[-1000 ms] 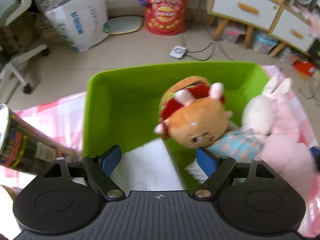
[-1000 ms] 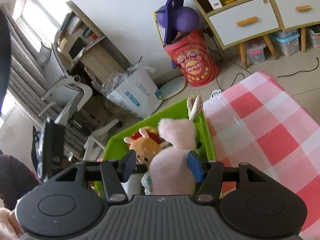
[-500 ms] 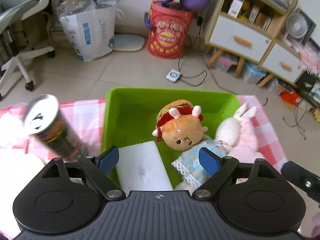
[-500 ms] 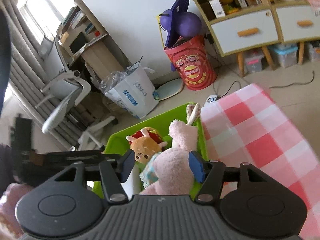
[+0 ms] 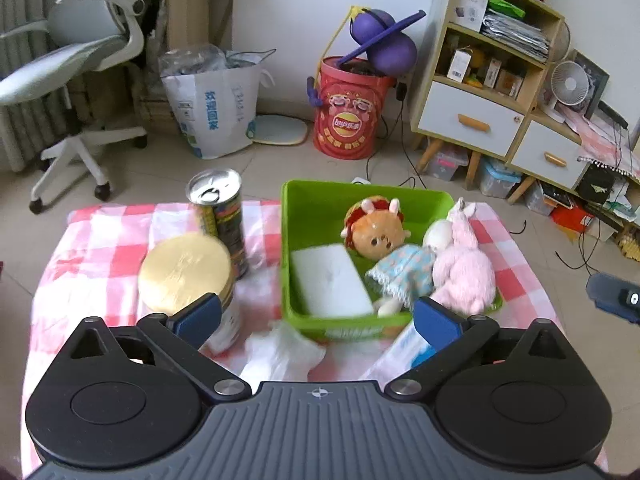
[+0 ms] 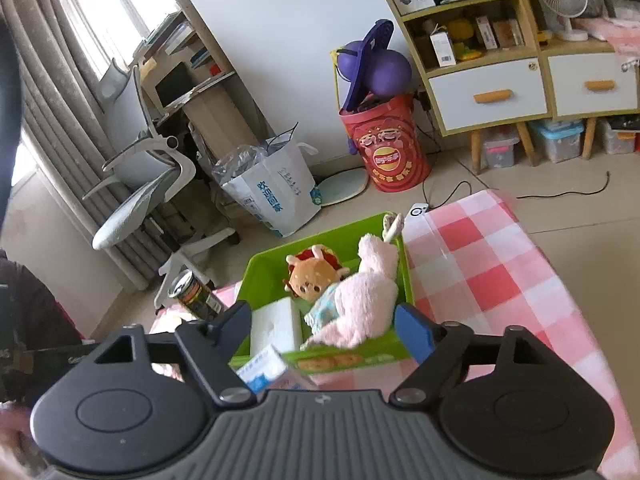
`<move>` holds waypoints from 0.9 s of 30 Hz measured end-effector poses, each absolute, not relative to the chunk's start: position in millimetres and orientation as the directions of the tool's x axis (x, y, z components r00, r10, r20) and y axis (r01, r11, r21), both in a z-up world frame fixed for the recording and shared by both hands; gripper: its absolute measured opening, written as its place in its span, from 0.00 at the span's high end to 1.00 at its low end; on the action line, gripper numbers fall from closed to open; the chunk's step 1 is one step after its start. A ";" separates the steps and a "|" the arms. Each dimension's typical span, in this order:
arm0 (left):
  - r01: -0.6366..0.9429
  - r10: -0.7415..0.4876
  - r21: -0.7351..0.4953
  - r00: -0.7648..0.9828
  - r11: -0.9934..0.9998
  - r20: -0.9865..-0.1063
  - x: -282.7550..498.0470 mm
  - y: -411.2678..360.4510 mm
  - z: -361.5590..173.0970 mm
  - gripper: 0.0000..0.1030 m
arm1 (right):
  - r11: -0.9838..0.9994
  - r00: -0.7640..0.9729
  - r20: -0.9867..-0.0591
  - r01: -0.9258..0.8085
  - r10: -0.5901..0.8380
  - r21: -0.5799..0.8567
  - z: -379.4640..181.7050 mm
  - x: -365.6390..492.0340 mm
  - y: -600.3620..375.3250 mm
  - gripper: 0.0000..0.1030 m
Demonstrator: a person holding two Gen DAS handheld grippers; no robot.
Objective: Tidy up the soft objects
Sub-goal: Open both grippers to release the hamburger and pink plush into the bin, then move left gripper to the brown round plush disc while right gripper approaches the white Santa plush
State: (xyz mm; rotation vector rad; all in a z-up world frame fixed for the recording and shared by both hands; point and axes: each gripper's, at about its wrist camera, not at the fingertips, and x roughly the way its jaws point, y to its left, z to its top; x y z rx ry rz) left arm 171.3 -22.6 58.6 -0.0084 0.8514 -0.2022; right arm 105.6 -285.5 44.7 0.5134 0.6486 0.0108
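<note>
The green bin (image 5: 304,216) on the checked tabletop (image 5: 100,248) holds a white foam block (image 5: 330,280), a burger-hat doll (image 5: 376,236) in a blue dress, and a pink plush rabbit (image 5: 464,264) lying against its right wall. Beside the bin stand a tall can (image 5: 220,216) and a gold-lidded tin (image 5: 186,268). A white crumpled thing (image 5: 280,352) and a blue-and-white packet (image 5: 404,352) in front are partly hidden and blurred. The left hand-held gripper (image 5: 316,320) and right hand-held gripper (image 6: 324,324) have just been opening; both stand wide with nothing between them. A second ago they hung close over the toys; now they are farther off.
</note>
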 end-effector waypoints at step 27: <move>0.186 -0.189 -0.095 0.600 0.978 -0.777 58.2 3.1 -28.6 0.05 | 0.960 0.672 -0.727 0.090 0.139 0.267 -1.2 50.5 -213.1 0.34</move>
